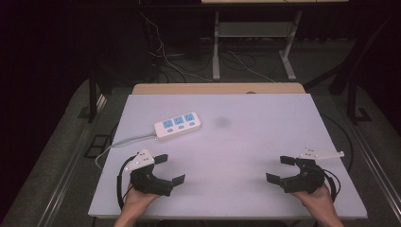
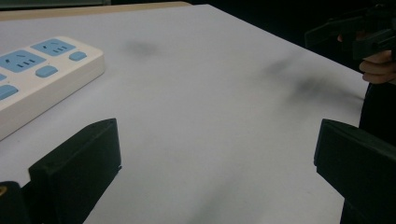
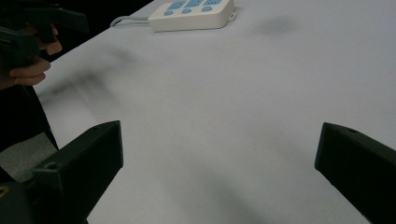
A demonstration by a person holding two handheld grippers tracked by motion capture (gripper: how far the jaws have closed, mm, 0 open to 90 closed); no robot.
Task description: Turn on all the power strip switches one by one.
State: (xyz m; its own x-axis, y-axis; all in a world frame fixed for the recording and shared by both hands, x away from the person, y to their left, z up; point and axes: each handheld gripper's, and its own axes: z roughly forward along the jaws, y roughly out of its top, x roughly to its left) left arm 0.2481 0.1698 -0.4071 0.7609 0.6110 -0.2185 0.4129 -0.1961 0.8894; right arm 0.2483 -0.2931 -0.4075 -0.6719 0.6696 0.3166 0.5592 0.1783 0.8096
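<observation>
- The power strip (image 1: pixel 178 125) lies flat on the white surface (image 1: pixel 246 156), left of centre in the high view, a little above the left tongs (image 1: pixel 165 169) and well apart from the right tongs (image 1: pixel 283 169).
- Its grey cord (image 1: pixel 124 142) runs from the strip's left end down toward the lower left and off the edge of the surface.
- Both pairs of tongs are spread wide with nothing between the jaws; each sits low in the high view, one at lower left, one at lower right, held in a hand.
- Handling, as a judgement: the strip looks like a stiff plastic bar, fairly light, with smooth sides that may slip. The cord is limp and will drag behind it or tug back if it snags on the edge.
- A hold across the narrow width, near the middle of the long body, looks steadiest; gripping by the cord would let the body swing.
- The left gripper view puts the power strip (image 2: pixel 42 74) at upper left, close enough to show its blue sockets and blue buttons, with the other hand (image 2: pixel 376 65) at upper right.
- The right gripper view shows the power strip (image 3: pixel 191 14) far off at the top, with its cord (image 3: pixel 128 20) curving away left, and a small tab on its right end.
- The high view alone shows a wooden edge (image 1: pixel 217 88) behind the surface, plus loose cables (image 1: pixel 165 56) on the floor beyond.
</observation>
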